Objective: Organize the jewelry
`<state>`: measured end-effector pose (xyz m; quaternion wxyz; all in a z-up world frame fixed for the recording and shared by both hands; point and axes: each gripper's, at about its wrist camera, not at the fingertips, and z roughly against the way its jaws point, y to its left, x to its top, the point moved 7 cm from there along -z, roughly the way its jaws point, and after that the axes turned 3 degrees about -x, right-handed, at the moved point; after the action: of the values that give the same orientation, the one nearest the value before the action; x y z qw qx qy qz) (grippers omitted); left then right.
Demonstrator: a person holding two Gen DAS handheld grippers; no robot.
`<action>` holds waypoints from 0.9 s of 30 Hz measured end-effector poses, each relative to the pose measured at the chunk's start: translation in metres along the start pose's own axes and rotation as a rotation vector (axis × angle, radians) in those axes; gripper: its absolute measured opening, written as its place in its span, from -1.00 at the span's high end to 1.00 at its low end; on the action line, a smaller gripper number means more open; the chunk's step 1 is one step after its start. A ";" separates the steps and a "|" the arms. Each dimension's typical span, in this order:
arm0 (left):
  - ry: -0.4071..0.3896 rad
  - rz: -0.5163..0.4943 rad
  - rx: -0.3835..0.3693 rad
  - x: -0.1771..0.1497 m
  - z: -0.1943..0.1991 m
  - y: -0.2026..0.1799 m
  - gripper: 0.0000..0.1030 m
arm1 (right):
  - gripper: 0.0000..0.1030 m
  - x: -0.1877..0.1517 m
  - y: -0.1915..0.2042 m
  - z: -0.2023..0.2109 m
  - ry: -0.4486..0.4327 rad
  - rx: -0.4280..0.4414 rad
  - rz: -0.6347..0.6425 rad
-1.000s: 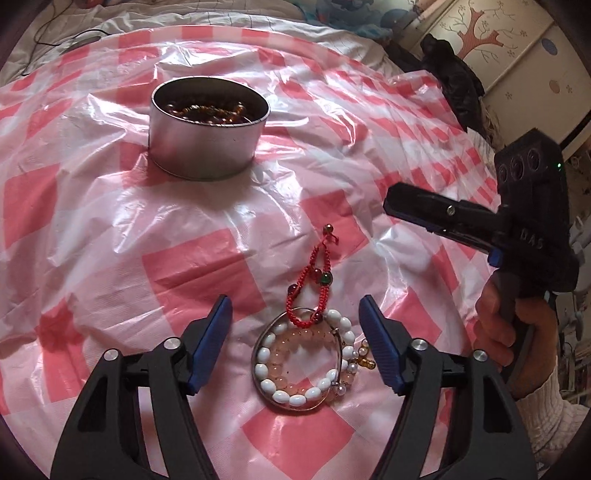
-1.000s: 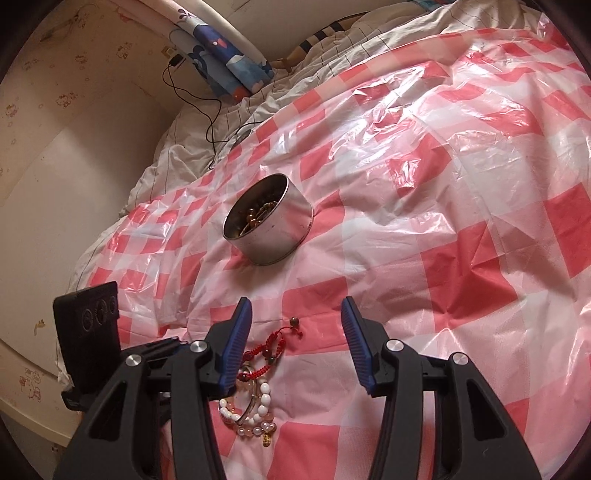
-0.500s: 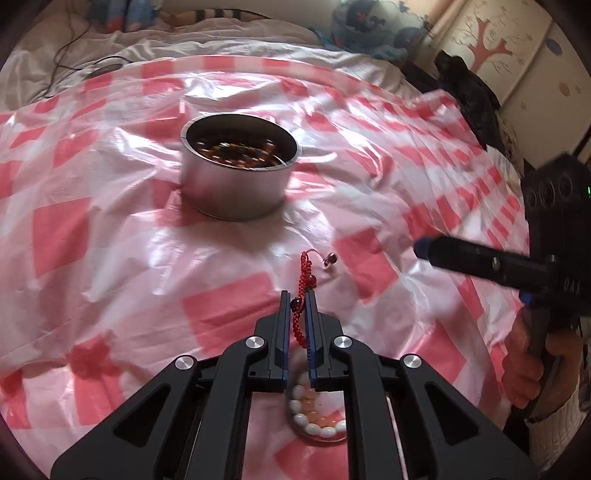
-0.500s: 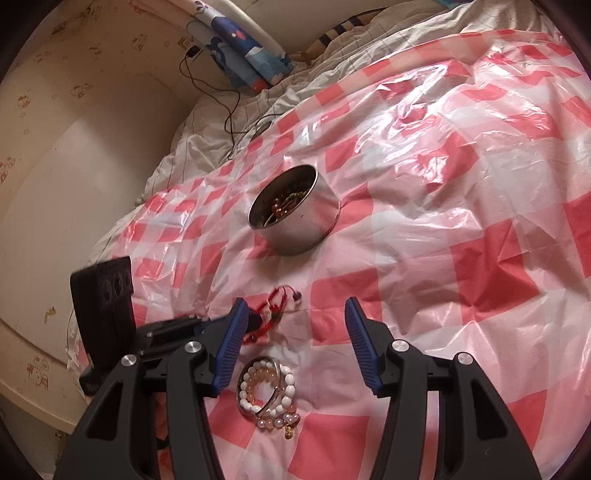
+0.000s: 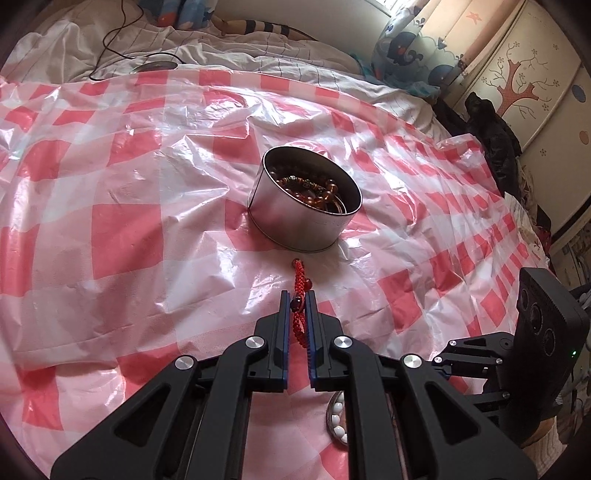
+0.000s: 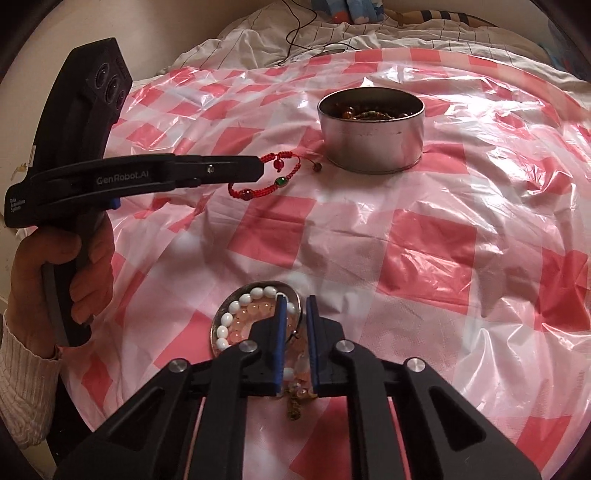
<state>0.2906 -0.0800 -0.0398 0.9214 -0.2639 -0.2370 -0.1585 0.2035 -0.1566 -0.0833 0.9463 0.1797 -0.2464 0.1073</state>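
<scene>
My left gripper (image 5: 297,295) is shut on a red cord bracelet (image 5: 299,295) with dark beads and holds it in the air just short of the round metal tin (image 5: 295,218), which holds brown bead jewelry. In the right wrist view the left gripper (image 6: 258,168) dangles the red bracelet (image 6: 269,177) left of the tin (image 6: 371,142). My right gripper (image 6: 294,301) has closed over a pile of bracelets: a white bead bracelet (image 6: 236,314), pink beads and a metal bangle. The pile's edge shows in the left wrist view (image 5: 338,424).
A crinkled red-and-white checked plastic sheet (image 5: 129,221) covers the bed. White bedding with a black cable (image 5: 122,33) lies behind it. A dark garment (image 5: 491,129) and a painted cupboard (image 5: 535,74) stand at the right.
My left gripper closed on the red bracelet, lifted it off the pile and carried it toward the tin. My right gripper moved over the remaining bracelets and closed.
</scene>
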 end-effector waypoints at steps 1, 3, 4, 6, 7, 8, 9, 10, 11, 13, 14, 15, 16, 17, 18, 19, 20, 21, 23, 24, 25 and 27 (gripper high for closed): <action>0.004 -0.001 0.005 -0.001 -0.001 0.000 0.87 | 0.92 0.001 -0.001 0.002 -0.012 -0.009 0.002; 0.010 0.004 0.010 -0.002 -0.002 0.002 0.87 | 0.93 0.007 -0.004 0.008 -0.043 0.003 -0.021; 0.011 0.006 0.012 -0.002 -0.003 0.003 0.87 | 0.95 0.010 -0.006 0.013 -0.066 0.012 -0.040; 0.011 0.010 0.013 -0.002 -0.003 0.005 0.87 | 0.95 0.016 -0.013 0.023 -0.114 0.039 -0.085; 0.012 0.012 0.014 -0.002 -0.003 0.005 0.87 | 0.95 0.018 -0.018 0.028 -0.132 0.046 -0.108; 0.013 0.014 0.015 -0.002 -0.004 0.006 0.87 | 0.95 0.019 -0.022 0.030 -0.140 0.052 -0.128; 0.015 0.015 0.015 -0.003 -0.005 0.006 0.87 | 0.95 0.020 -0.026 0.031 -0.136 0.066 -0.147; 0.018 0.017 0.015 -0.004 -0.005 0.006 0.87 | 0.94 0.020 -0.028 0.030 -0.122 0.087 -0.162; 0.023 0.018 0.015 -0.004 -0.007 0.006 0.87 | 0.94 0.019 -0.029 0.028 -0.107 0.113 -0.174; 0.029 0.019 0.017 -0.005 -0.009 0.007 0.87 | 0.76 0.020 -0.024 0.024 -0.082 0.124 -0.174; 0.032 0.020 0.018 -0.006 -0.009 0.007 0.87 | 0.53 0.018 -0.021 0.022 -0.073 0.114 -0.157; 0.036 0.019 0.019 -0.007 -0.010 0.007 0.87 | 0.07 0.018 -0.017 0.020 -0.072 0.091 -0.131; 0.038 0.019 0.023 -0.007 -0.011 0.007 0.87 | -0.01 0.016 -0.010 0.020 -0.077 0.076 -0.102; 0.037 0.020 0.025 -0.007 -0.011 0.007 0.87 | -0.01 0.017 -0.004 0.018 -0.075 0.077 -0.075; 0.037 0.019 0.026 -0.007 -0.011 0.007 0.87 | -0.01 0.016 0.000 0.016 -0.071 0.081 -0.058; 0.038 0.019 0.026 -0.007 -0.011 0.007 0.87 | -0.01 0.015 0.003 0.014 -0.064 0.073 -0.043; 0.038 0.019 0.028 -0.007 -0.012 0.007 0.86 | 0.02 0.013 0.004 0.010 -0.054 0.054 -0.024; 0.039 0.018 0.030 -0.008 -0.012 0.007 0.86 | 0.09 0.011 0.005 0.005 -0.040 0.035 -0.006; 0.042 0.017 0.033 -0.008 -0.013 0.008 0.86 | 0.36 0.007 0.006 -0.003 -0.021 0.008 0.010; 0.042 0.017 0.034 -0.008 -0.013 0.007 0.86 | 0.73 0.007 0.007 -0.005 -0.017 0.003 0.014; 0.043 0.018 0.035 -0.008 -0.013 0.007 0.86 | 0.84 0.007 0.008 -0.005 -0.024 -0.004 0.020; 0.043 0.019 0.035 -0.008 -0.014 0.007 0.86 | 0.93 0.008 0.009 0.000 -0.059 -0.004 0.033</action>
<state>0.2919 -0.0802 -0.0572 0.9322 -0.2464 -0.2175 -0.1514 0.2078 -0.1471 -0.0763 0.9371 0.1770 -0.2773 0.1169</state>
